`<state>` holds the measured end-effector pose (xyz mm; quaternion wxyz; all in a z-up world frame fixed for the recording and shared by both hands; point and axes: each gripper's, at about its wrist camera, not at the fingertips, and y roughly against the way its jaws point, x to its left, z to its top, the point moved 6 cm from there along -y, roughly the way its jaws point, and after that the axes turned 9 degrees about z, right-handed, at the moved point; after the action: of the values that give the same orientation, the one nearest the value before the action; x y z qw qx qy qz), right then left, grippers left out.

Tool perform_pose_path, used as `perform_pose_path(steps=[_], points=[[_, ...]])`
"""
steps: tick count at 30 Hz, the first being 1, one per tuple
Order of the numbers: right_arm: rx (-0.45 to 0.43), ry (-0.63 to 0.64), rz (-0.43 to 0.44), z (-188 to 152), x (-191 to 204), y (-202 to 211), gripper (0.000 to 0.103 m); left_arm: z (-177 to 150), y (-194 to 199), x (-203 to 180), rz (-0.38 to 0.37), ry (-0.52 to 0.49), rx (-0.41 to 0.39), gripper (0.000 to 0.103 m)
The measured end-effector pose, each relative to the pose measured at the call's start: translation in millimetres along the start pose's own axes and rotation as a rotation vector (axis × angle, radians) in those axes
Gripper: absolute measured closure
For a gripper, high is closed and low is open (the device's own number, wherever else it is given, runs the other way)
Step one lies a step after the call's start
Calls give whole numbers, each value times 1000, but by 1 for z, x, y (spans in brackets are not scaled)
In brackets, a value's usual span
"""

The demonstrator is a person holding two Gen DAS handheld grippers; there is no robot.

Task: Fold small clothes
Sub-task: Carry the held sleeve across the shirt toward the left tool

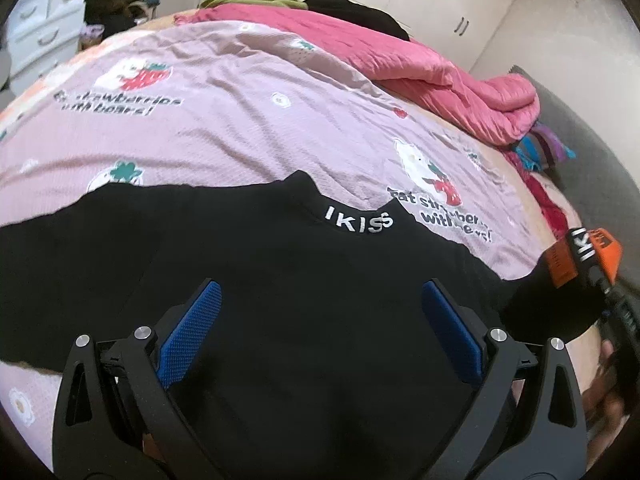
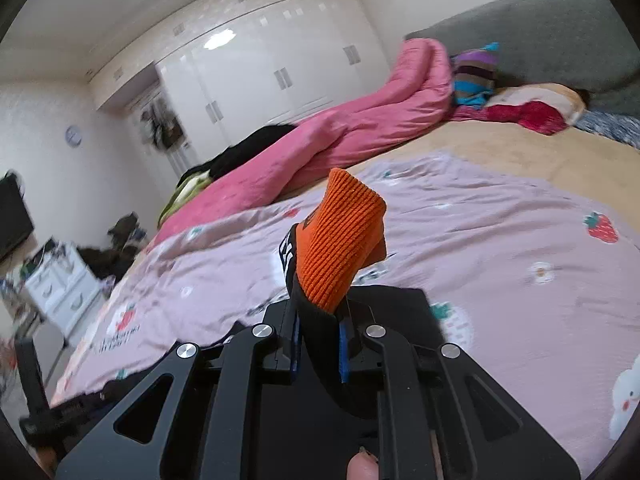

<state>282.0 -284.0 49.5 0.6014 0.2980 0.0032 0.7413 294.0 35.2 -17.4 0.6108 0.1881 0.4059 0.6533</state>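
A black top (image 1: 280, 280) with white "IKISS" lettering on its collar (image 1: 358, 222) lies spread on the lilac strawberry-print bedsheet (image 1: 224, 120). My left gripper (image 1: 320, 332) is open, hovering over the garment's middle, blue pads apart. My right gripper (image 2: 318, 344) is shut on the sleeve's orange ribbed cuff (image 2: 340, 240), holding it lifted above the sheet (image 2: 500, 248). In the left wrist view the cuff (image 1: 596, 254) and right gripper show at the far right edge.
A pink quilt (image 1: 420, 68) is bunched along the far side of the bed, with dark clothes (image 1: 352, 8) behind it. A striped item (image 2: 476, 72) and a pillow (image 2: 536, 100) lie by the grey headboard (image 2: 560, 28). White wardrobes (image 2: 260, 68) and a drawer unit (image 2: 60, 284) stand beyond.
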Motion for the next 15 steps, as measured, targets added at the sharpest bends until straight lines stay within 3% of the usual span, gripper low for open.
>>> perform_pose_path(steps=[6,15], points=[[58,70,32,-19,32,-20,90,-1,-3,15,-71,95,34,9],[159,201,74,-63,80,-51,90,-2,-8,29,-86,132,65,9]])
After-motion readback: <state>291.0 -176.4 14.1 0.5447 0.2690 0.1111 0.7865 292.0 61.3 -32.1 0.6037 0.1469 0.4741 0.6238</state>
